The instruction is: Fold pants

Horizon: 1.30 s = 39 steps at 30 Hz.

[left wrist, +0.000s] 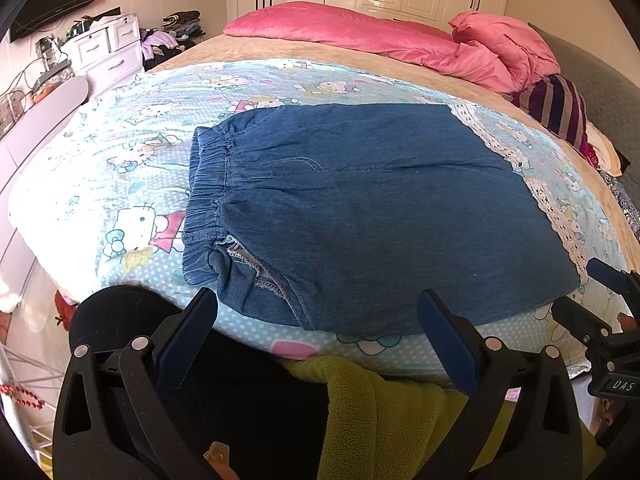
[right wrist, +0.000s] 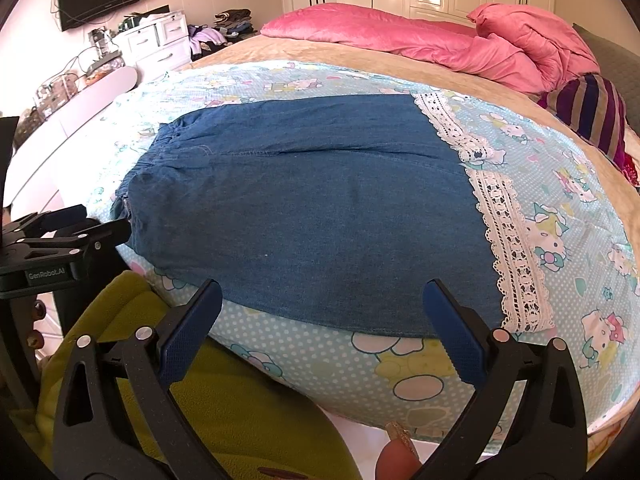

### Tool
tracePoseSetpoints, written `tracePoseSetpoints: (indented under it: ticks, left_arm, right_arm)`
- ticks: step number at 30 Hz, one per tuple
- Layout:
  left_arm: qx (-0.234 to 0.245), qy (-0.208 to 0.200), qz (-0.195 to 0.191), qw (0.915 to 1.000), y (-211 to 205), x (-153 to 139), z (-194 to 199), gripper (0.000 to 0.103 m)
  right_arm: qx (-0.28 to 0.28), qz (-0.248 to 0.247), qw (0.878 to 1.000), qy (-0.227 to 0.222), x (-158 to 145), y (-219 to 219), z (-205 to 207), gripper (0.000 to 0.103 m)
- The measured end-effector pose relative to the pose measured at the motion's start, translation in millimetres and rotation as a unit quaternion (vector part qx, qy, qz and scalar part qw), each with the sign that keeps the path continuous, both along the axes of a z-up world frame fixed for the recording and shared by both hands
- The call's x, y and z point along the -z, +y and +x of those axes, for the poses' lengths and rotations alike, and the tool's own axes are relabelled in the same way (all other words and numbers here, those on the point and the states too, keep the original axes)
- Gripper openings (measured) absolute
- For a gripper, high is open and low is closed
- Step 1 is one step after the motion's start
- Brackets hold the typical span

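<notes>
Between the left gripper's (left wrist: 318, 326) blue-padded fingers (left wrist: 188, 336), which are standing wide apart and gripping nothing, the near hem of the denim pants (left wrist: 360, 208) is showing at about twelve o'clock, just beyond the tips. The right gripper (right wrist: 322, 314) is likewise hovering with its fingers (right wrist: 452, 332) spread wide and empty, the near edge of the denim lying just ahead of them. The pants are lying flat on the cartoon-cat sheet (right wrist: 400, 372) of the bed, elastic waistband (left wrist: 208, 200) toward nine o'clock and white lace cuffs (right wrist: 512, 256) toward three o'clock, both legs side by side with a seam line running between them. My reading is that the lengthwise fold is not yet made: doing it well would mean each gripper pinching the near edge, one by the waistband and one by the cuff, lifting evenly, and laying that leg over the far one so the seams and lace edges are matching, without dragging the sheet along. Outward from there, a pink quilt (left wrist: 360, 36) is bunching at twelve o'clock on the bed and a striped cloth (left wrist: 560, 108) is sitting at two o'clock. Readable writing: "GenRobot.AI" on the left gripper's body in the right wrist view, and "DAS" on the right gripper's body in the left wrist view.
</notes>
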<state>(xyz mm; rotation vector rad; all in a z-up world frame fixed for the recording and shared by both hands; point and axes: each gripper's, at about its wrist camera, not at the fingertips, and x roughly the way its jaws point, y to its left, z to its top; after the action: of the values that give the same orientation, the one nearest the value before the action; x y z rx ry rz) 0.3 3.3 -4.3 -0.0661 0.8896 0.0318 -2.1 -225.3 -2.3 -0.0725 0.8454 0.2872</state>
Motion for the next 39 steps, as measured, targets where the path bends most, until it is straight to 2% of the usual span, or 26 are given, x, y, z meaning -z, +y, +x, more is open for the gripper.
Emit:
tracePoseSetpoints:
  ticks: [39]
  left_arm:
    - [-0.004, -0.002, 0.002, 1.0, 5.9, -2.2, -0.7, 0.099]
  right_arm:
    - [0.001, 0.002, 1.0, 0.004, 2.7, -1.1, 0.8, 0.095]
